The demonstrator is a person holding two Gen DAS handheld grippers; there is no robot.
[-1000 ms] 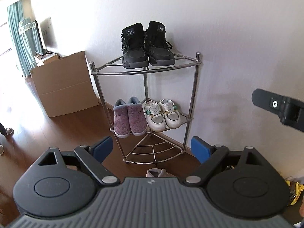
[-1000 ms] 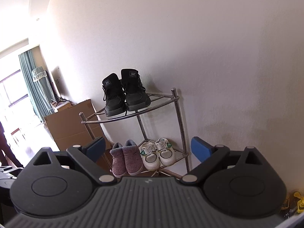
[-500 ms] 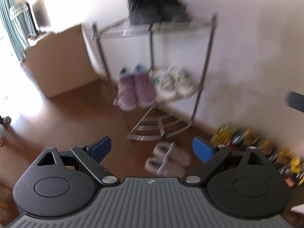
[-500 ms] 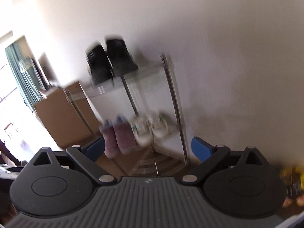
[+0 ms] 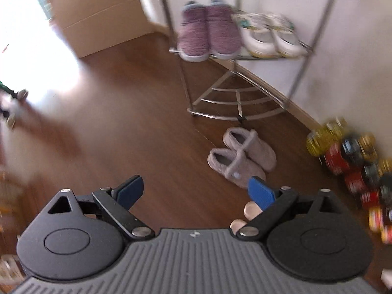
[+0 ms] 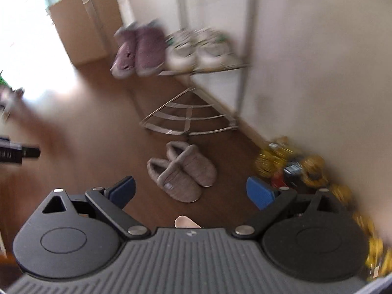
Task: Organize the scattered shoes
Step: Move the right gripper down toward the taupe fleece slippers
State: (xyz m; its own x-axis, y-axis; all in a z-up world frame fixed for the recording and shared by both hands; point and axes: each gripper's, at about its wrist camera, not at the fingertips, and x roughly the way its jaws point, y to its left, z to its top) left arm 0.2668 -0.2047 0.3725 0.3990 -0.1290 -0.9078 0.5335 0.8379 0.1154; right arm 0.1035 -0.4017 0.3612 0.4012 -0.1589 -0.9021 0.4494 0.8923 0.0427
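Observation:
A pair of grey fuzzy slippers [image 5: 241, 155] [image 6: 181, 170] lies side by side on the brown wood floor, just in front of the metal corner rack [image 5: 235, 105] [image 6: 188, 120]. The rack's middle shelf carries purple slippers [image 5: 208, 30] [image 6: 138, 50] and white sneakers [image 5: 268, 36] [image 6: 198, 49]. Its bottom shelf holds nothing. My left gripper [image 5: 194, 191] is open above the floor, left of and nearer than the grey slippers. My right gripper [image 6: 191, 189] is open too, with the grey slippers showing between its blue pads.
Yellow, red and black jars and bottles [image 5: 350, 156] [image 6: 294, 169] crowd the floor along the white wall to the right. A cardboard box [image 5: 98, 17] stands at the back left. Toes of a foot [image 5: 252, 209] [image 6: 185, 221] show just under the grippers.
Both views have tipped down from the upper rack and wall toward the floor. The grey slippers and the jars have come into sight; the black shoes on top have left the frame.

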